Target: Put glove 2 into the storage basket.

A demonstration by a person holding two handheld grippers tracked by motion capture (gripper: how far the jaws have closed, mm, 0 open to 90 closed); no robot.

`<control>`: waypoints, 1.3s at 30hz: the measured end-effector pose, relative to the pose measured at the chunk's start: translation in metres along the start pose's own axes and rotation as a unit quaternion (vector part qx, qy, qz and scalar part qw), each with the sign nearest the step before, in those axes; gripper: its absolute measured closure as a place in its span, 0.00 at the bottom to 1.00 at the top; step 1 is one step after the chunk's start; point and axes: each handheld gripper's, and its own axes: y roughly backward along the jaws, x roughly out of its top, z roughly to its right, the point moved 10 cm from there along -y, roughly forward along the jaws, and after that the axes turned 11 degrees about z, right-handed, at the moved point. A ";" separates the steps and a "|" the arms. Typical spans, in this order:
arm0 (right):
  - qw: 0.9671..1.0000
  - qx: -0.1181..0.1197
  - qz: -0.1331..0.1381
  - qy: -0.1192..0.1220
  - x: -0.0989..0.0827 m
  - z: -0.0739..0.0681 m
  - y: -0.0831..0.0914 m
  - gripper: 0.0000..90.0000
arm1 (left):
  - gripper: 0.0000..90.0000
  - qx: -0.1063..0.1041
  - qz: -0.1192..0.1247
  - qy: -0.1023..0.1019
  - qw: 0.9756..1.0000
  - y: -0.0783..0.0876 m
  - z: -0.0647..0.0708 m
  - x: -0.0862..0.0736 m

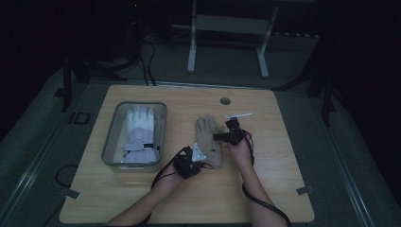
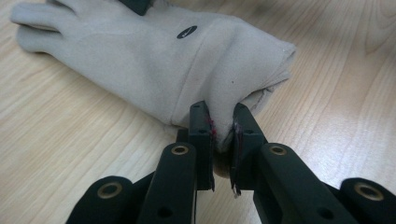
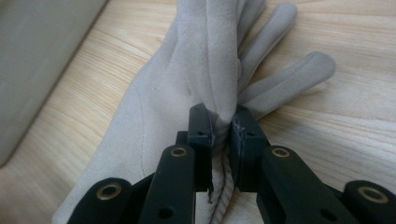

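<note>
A beige glove (image 1: 208,137) lies flat near the middle of the wooden table (image 1: 265,189), fingers pointing away. My left gripper (image 1: 197,156) is at its cuff end, and the left gripper view shows the black jaws pinched on a fold of the beige glove's (image 2: 154,56) cuff edge; left gripper (image 2: 223,126). My right gripper (image 1: 226,136) holds the glove's right side. In the right gripper view its jaws squeeze a raised fold of the glove (image 3: 205,60) near the fingers; right gripper (image 3: 223,125).
A clear plastic tray (image 1: 109,142) at the table's left holds a white glove (image 1: 140,130). A small white strip (image 1: 239,115) lies beyond the right hand. A round cable hole (image 1: 225,100) sits near the table's far edge. Cables trail from both grippers toward the front.
</note>
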 end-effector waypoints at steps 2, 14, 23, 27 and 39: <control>1.000 0.005 0.005 0.002 0.003 -0.004 0.003 0.90 | 0.91 -0.001 0.000 0.001 1.000 0.005 -0.001 0.002; 0.999 0.027 0.042 0.017 0.034 -0.030 0.022 0.90 | 0.91 0.014 0.016 -0.003 1.000 0.028 -0.009 0.018; 0.996 0.040 0.066 0.035 0.061 -0.056 0.035 0.90 | 0.91 0.029 0.034 -0.001 0.999 0.052 -0.020 0.031; 0.995 0.048 0.073 0.045 0.072 -0.071 0.037 0.90 | 0.91 0.041 0.038 -0.007 0.998 0.063 -0.025 0.033; 0.990 0.076 0.088 0.078 0.106 -0.125 0.033 0.90 | 0.91 0.074 0.045 -0.004 0.996 0.105 -0.051 0.031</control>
